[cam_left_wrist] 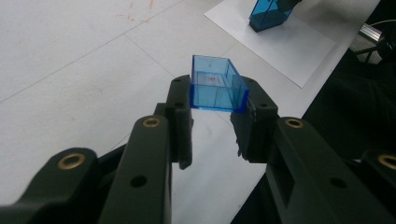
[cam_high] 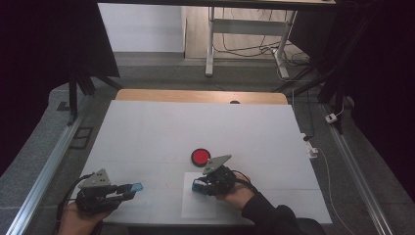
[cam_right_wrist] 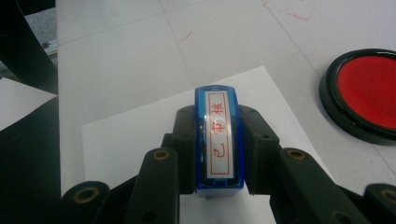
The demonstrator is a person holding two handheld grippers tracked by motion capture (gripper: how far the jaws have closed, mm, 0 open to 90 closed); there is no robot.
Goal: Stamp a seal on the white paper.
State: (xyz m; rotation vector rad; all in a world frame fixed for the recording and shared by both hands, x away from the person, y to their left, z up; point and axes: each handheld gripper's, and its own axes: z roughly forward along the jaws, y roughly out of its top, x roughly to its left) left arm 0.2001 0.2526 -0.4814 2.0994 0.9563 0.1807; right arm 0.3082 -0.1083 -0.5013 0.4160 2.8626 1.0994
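Stamp (cam_right_wrist: 218, 140) clamped upright in your right tongs (cam_right_wrist: 217, 116), pressed down on the paper sheet (cam_right_wrist: 140, 135), ink pad (cam_right_wrist: 366, 95) just beyond. Your left tongs (cam_left_wrist: 215, 109) grip the stamp's blue cap (cam_left_wrist: 217, 84) above the bench (cam_left_wrist: 70, 60), well apart from the stamp.

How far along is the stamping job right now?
Done: the blue cap is off and clamped in the left hand-held gripper. In hand: the right hand-held gripper grips the blue stamp over the sheet of paper. The red ink pad sits open just beyond. Left: the paper looks bare, so pressing a print and recapping probably remain. Whether the stamp has been inked can't be told.
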